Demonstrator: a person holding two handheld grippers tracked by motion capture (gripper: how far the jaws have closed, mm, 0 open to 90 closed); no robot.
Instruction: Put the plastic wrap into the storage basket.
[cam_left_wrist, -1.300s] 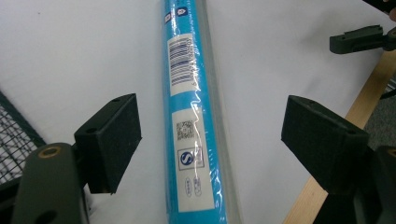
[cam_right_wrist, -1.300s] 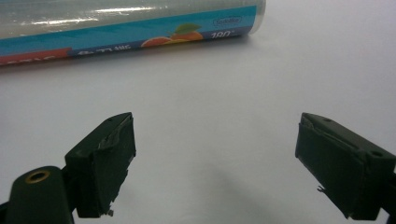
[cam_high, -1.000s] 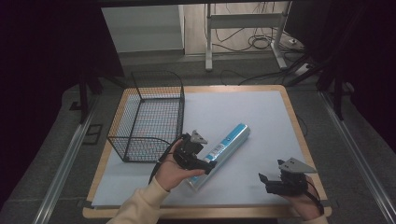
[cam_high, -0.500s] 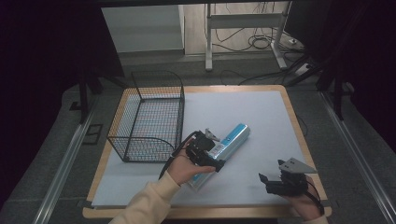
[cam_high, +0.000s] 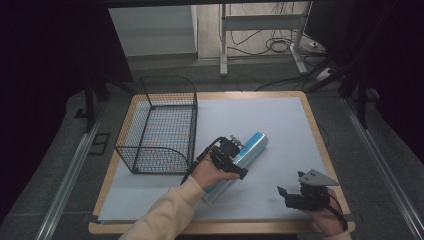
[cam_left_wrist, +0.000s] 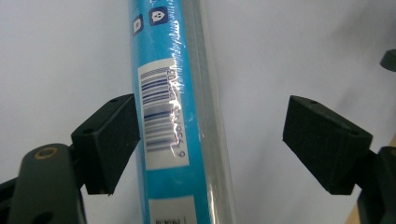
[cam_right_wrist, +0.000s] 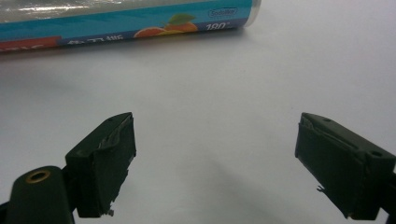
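Cling-film roll (cam_left_wrist: 180, 116) lies between the jaws of the left gripper (cam_left_wrist: 210, 140), which stand spread and have just been opening. One pad sits right against the roll's side; whether it touches cannot be told. The other pad stands well clear of it, with bare white sheet between, so nothing is gripped. Seen from the left gripper view, the roll is a long round tube, bright blue under a clear, glossy wrapper that catches the light along one edge. A white label with a barcode and a column of digits, too blurred to read, runs along the tube just beside the near pad. A second white label with small unreadable print sits below it, and two small dark-blue squares with white icons lie at the far end.

From the right gripper view, the roll (cam_right_wrist: 126, 18) lies across the top of the scene, showing a teal band, a red patch, a picture of orange fruit with a green leaf, and "180" near its end cap. The right gripper (cam_right_wrist: 217, 163) has its jaws wide apart over bare sheet, holding nothing.

On the high view, the roll (cam_high: 250, 150) lies slantwise on the white sheet (cam_high: 260, 115) covering the tabletop (cam_high: 312, 125), just beside a black wire basket (cam_high: 160, 125).
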